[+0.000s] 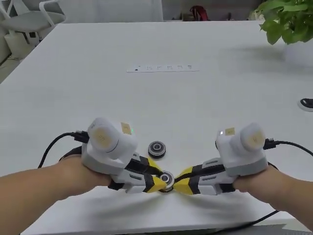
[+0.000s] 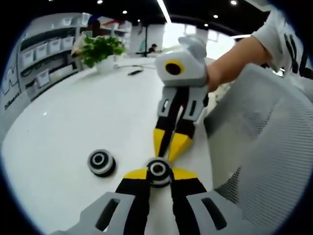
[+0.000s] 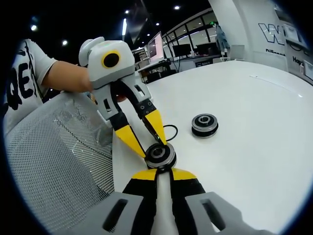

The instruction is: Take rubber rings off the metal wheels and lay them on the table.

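A metal wheel (image 1: 166, 179) with a black rubber ring sits near the table's front edge, between both grippers. My left gripper (image 1: 160, 179) is shut on this wheel (image 2: 159, 169), one jaw on each side. From the opposite side, my right gripper (image 1: 180, 182) has its yellow tips pinched together on the wheel's rim (image 3: 160, 155), on the rubber ring. In the left gripper view the right gripper (image 2: 168, 144) comes down from above onto the wheel. A second wheel (image 1: 157, 148) with its ring on lies flat on the table just beyond; it is also seen as the second wheel (image 2: 101, 162) (image 3: 204, 124).
The white table (image 1: 156, 98) stretches far ahead; its front edge is just under the grippers. A label strip (image 1: 163, 68) lies mid-table, a plant (image 1: 288, 19) stands far right, a black object (image 1: 306, 104) at the right edge. A mesh chair (image 2: 264, 137) is behind the grippers.
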The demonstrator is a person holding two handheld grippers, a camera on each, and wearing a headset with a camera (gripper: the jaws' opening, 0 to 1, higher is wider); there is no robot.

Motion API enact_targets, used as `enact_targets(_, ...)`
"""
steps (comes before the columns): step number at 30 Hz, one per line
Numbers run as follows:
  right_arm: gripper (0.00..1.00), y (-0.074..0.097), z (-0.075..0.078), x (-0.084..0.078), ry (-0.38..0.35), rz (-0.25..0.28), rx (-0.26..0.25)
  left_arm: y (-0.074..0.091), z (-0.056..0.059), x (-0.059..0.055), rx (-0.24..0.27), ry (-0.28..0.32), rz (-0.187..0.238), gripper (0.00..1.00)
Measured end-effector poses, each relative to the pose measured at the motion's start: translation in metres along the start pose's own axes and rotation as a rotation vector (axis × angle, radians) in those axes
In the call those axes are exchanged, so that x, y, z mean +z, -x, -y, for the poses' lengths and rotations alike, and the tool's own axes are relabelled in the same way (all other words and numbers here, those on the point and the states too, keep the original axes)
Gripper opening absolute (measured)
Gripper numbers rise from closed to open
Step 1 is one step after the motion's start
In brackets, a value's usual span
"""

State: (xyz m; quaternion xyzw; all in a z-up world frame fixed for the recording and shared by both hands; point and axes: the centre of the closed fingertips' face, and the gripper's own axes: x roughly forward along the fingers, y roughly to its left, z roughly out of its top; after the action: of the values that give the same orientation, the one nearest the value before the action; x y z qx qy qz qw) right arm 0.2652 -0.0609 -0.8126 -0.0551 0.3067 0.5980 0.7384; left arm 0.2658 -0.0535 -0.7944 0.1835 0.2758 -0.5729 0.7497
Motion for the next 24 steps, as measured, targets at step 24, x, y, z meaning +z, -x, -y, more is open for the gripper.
enact_targets(24,0.0,0.0003,0.0018,-0.0001,-0.076,0.017,-0.005,-0.0008,-0.0012,-0.0011,0.035,-0.036,-0.008,0.13)
